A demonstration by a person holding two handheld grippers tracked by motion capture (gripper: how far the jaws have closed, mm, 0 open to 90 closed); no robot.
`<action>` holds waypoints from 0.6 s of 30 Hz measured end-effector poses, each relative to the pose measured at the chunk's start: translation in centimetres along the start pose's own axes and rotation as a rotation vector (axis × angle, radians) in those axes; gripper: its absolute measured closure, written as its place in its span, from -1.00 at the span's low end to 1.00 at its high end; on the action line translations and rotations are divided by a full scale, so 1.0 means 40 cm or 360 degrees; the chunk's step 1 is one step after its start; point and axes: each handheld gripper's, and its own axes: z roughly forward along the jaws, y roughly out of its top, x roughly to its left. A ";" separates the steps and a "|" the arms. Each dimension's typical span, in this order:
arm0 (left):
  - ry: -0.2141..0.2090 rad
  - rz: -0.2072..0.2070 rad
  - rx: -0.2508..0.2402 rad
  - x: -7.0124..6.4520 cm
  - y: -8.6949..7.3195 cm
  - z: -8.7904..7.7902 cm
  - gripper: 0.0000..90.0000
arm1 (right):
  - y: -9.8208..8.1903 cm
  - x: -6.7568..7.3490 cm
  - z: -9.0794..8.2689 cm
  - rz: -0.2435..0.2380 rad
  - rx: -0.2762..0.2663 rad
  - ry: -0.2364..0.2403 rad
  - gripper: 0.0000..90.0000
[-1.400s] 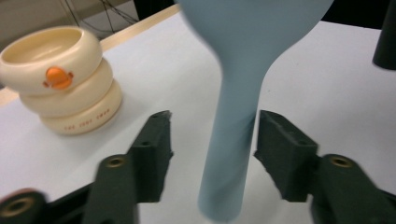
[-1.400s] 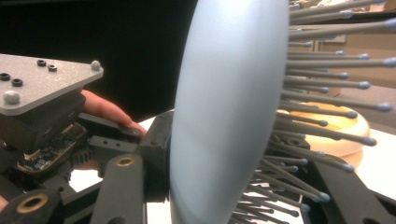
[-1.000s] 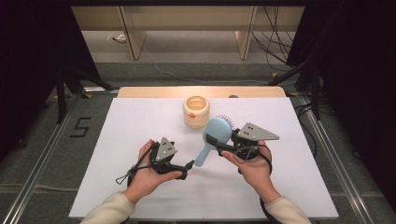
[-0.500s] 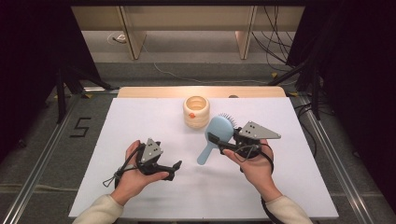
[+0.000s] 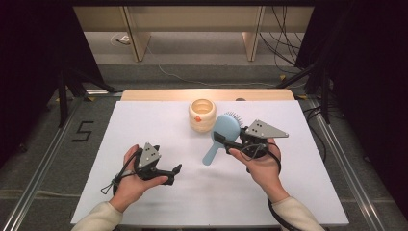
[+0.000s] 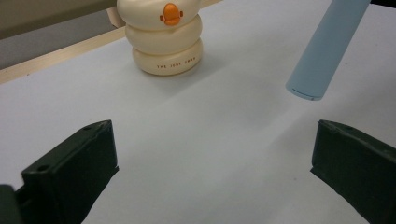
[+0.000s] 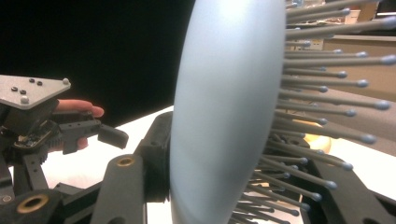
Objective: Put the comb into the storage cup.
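Two grippers are at work over the white table (image 5: 144,125) when seen from the high view: the right gripper (image 5: 222,140) is clamped on the head of a light blue hairbrush (image 5: 222,132), holding it lifted and tilted, with the handle slanting down toward the middle of the table and the bristles turned toward the far side. Just beyond the brush head stands a cream ringed container (image 5: 202,114) with a small orange mark on its front. The left gripper (image 5: 174,171) sits lower and nearer the person, well apart from the brush, its jaws spread and holding nothing. From the left gripper view, the two black jaws stand wide apart over bare table, the cream container (image 6: 166,38) ahead at upper left and the end of the blue brush handle (image 6: 322,51) hanging at upper right, touching neither jaw. From the right gripper view, the brush head (image 7: 224,112) stands edge-on between the jaws, gripped at its base, bristles sticking out to the right; the left gripper (image 7: 100,133) shows farther off at the left.
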 end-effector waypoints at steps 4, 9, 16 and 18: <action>0.0012 0.0002 -0.0004 0.000 0.000 0.001 -1.00 | 0.010 -0.006 0.009 0.0000 -0.0012 -0.0008 0.14; 0.0026 0.0003 -0.0007 0.001 0.001 0.001 -1.00 | 0.018 -0.010 0.014 0.0002 -0.0020 -0.0016 0.14; 0.0028 0.0004 0.0000 0.000 0.000 0.003 -1.00 | 0.021 -0.019 0.019 0.0012 -0.0025 -0.0021 0.14; 0.0032 0.0008 0.0002 0.000 0.000 0.003 -1.00 | 0.021 -0.021 0.020 0.0011 -0.0024 -0.0024 0.14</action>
